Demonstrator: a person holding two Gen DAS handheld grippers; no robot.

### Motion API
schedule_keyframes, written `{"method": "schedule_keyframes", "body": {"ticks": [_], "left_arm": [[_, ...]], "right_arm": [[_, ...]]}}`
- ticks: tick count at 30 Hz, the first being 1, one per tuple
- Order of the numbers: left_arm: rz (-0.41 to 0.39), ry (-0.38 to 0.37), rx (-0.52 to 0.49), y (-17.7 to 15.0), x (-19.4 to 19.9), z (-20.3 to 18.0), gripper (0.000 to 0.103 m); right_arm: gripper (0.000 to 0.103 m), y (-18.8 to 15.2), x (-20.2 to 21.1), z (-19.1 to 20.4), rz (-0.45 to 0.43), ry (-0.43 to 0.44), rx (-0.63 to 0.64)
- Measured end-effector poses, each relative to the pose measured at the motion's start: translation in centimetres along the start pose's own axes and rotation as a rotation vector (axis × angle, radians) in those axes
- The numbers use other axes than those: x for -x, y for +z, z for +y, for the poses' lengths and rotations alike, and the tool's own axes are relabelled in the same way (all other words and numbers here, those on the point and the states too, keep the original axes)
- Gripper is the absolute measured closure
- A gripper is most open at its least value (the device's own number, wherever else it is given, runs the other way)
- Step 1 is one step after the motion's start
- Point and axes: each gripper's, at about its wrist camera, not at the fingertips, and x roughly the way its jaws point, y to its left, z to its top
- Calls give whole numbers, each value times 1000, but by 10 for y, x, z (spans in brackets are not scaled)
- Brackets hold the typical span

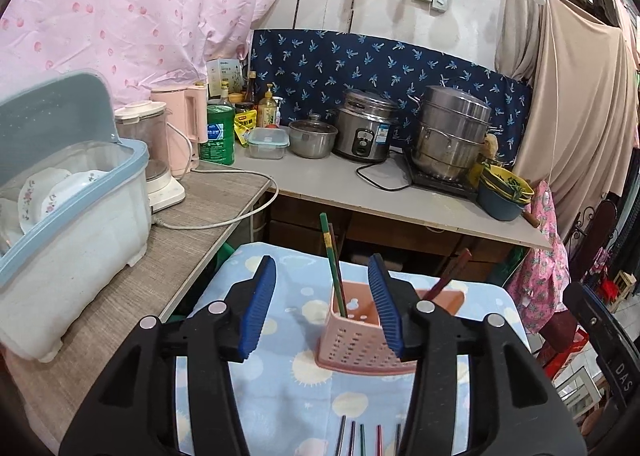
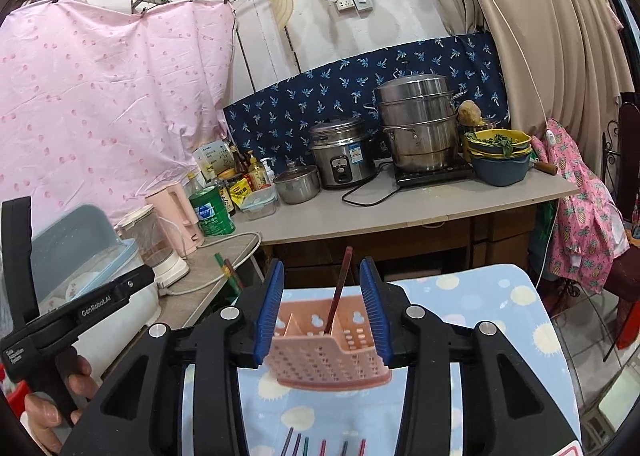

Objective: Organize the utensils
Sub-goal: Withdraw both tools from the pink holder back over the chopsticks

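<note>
A pink perforated utensil holder (image 1: 360,330) stands on a blue patterned cloth (image 1: 288,396); it also shows in the right wrist view (image 2: 326,352). A green and a brown chopstick (image 1: 332,260) stand in its left compartment. A dark red chopstick (image 2: 340,290) stands in another compartment. Several loose chopsticks (image 1: 368,440) lie on the cloth near me, also seen in the right wrist view (image 2: 324,446). My left gripper (image 1: 322,298) is open and empty above the cloth. My right gripper (image 2: 322,306) is open and empty, with the holder between its fingers in the view.
A blue-and-white dish rack (image 1: 72,224) with plates sits on a grey counter at left. A blender (image 1: 156,152), kettle, bottles, rice cooker (image 1: 364,128) and steamer pot (image 1: 452,132) line the back counter. Stacked bowls (image 1: 504,192) sit at its right end. A power cord (image 1: 224,216) trails across.
</note>
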Motion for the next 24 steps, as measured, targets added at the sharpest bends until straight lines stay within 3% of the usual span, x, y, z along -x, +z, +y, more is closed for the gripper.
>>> {"method": "schedule_keyframes", "body": {"ticks": [8,24], "left_arm": [[-7,75,-66,-35,40,-5,54],[106,100,-88,-108,71,6,54]], "right_arm": [[62,-36,42,6,24,-6,35],[62,-113,81,1,148,-13,46]]}}
